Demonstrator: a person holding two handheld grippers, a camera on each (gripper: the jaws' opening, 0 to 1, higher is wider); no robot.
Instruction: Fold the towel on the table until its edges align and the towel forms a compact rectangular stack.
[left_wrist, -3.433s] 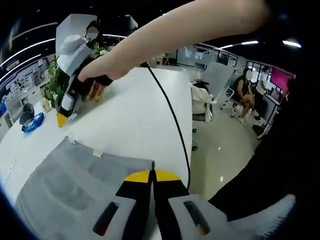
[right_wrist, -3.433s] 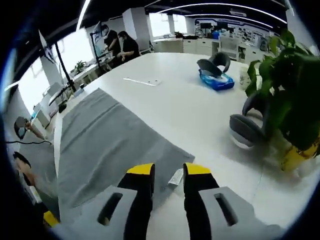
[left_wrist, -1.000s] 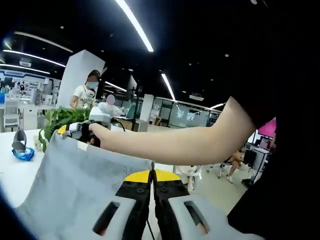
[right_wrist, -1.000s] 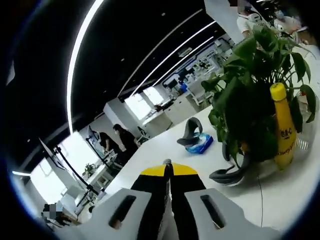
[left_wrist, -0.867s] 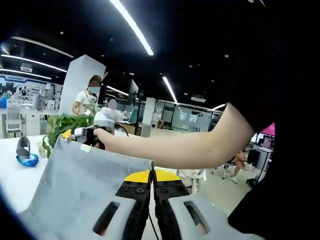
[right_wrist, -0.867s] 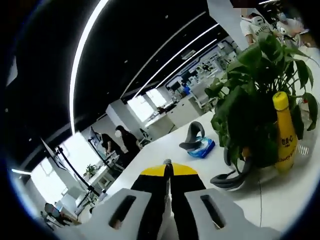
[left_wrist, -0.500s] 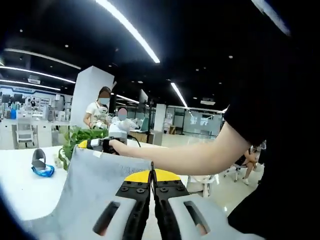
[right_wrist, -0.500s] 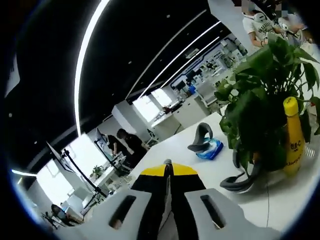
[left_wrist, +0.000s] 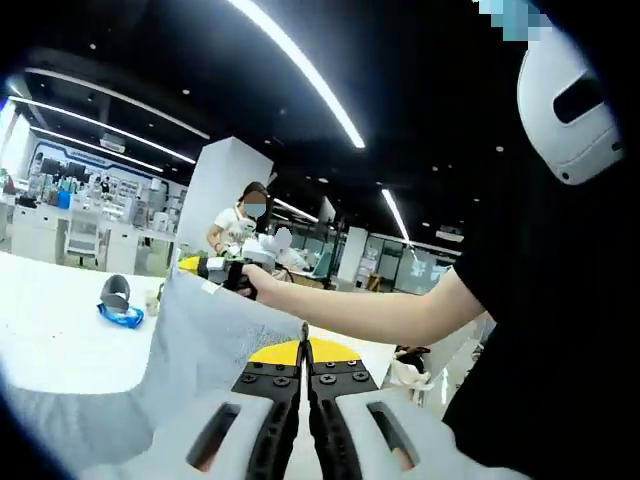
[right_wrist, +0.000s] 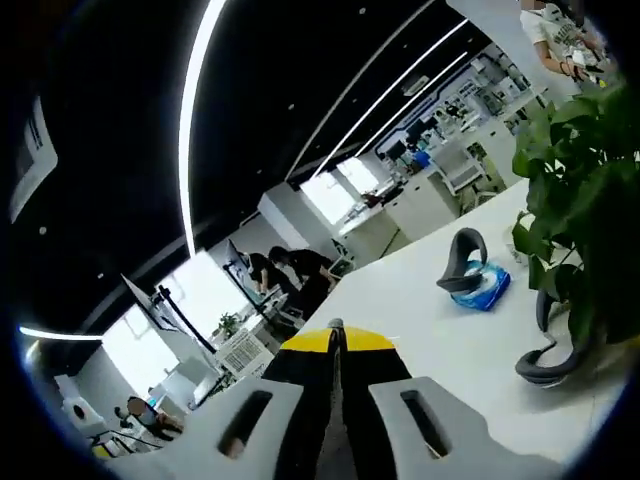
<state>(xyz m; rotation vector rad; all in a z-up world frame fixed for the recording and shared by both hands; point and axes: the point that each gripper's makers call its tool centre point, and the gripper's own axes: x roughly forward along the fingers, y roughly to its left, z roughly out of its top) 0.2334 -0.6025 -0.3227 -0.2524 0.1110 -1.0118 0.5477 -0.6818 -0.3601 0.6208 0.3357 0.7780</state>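
Towel's up in the air, pinched at two corners

The grey towel (left_wrist: 200, 335) looks soft and floppy, so corners are the right hold: left gripper (left_wrist: 304, 348) fingers pinch one, right gripper (right_wrist: 336, 335) another. Since 3.4 s ago it's lifted off the white table (left_wrist: 60, 320); both views now tilt up.

One grey towel (left_wrist: 195, 335). Two grippers: left gripper (left_wrist: 303, 352), right gripper (right_wrist: 335, 337). One white table (right_wrist: 430, 310). One potted plant (right_wrist: 585, 215), far right. One blue packet (right_wrist: 482, 288). Two dark headsets (right_wrist: 462, 255).
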